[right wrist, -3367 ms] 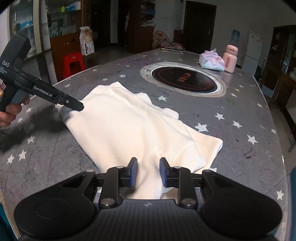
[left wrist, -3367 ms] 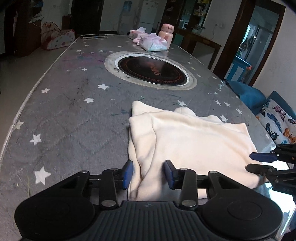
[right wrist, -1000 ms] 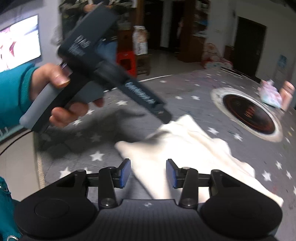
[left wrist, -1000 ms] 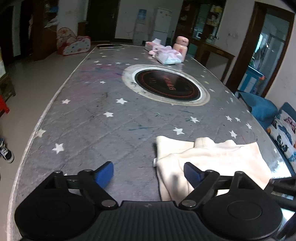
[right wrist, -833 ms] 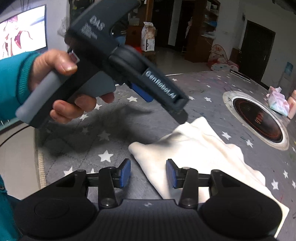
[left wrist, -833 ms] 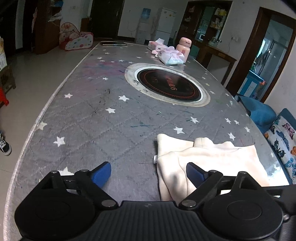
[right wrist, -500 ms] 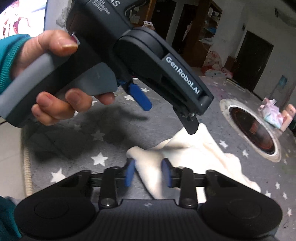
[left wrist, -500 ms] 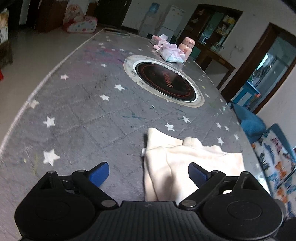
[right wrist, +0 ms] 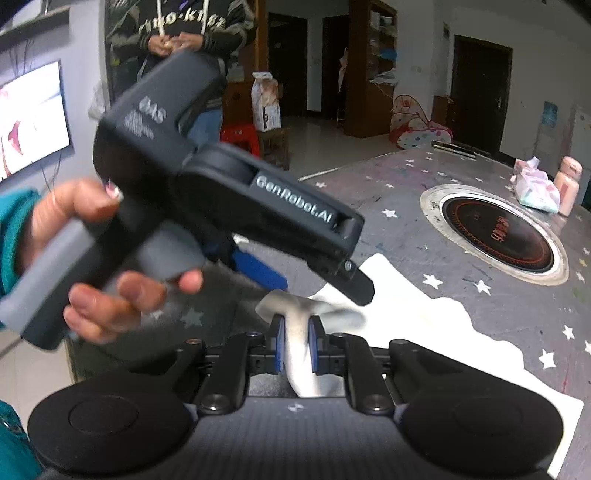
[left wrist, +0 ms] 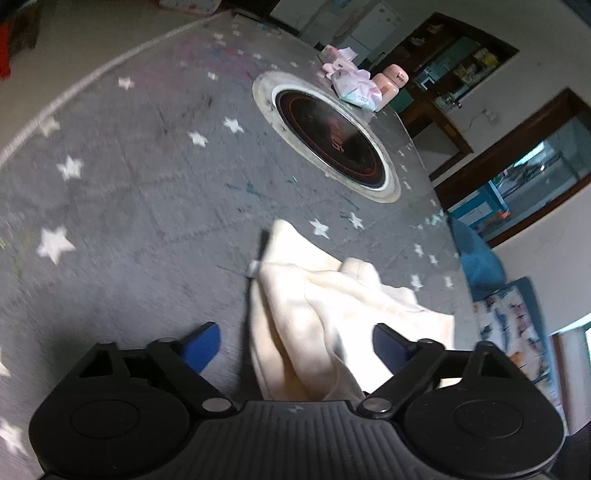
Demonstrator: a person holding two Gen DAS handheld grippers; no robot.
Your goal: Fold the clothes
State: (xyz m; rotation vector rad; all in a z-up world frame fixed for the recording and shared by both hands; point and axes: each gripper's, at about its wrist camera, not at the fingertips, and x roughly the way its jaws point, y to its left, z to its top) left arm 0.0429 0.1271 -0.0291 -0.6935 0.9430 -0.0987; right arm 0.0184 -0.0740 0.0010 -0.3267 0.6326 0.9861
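Observation:
A cream garment (left wrist: pixel 332 306) lies folded on the grey star-patterned table (left wrist: pixel 129 192). My left gripper (left wrist: pixel 295 343) hovers over the garment's near edge. Its jaws stand wide and are closing, with the cloth between the blue pads and untouched by them. In the right wrist view a hand holds the left gripper (right wrist: pixel 314 284) just above the garment (right wrist: pixel 424 332). My right gripper (right wrist: pixel 295 328) is closing, and its pads pinch a raised fold at the garment's corner.
A round black hob (left wrist: pixel 332 136) is set into the middle of the table. A tissue pack (left wrist: pixel 354 88) and a pink bottle (left wrist: pixel 391 79) stand beyond it. The table's curved edge runs along the left. Another person (right wrist: pixel 177 29) stands by the far wall.
My right jaws have come together on the garment's corner, which now stands up between the pads. The left gripper has rolled, tilting its view, and stays wide over the cloth.

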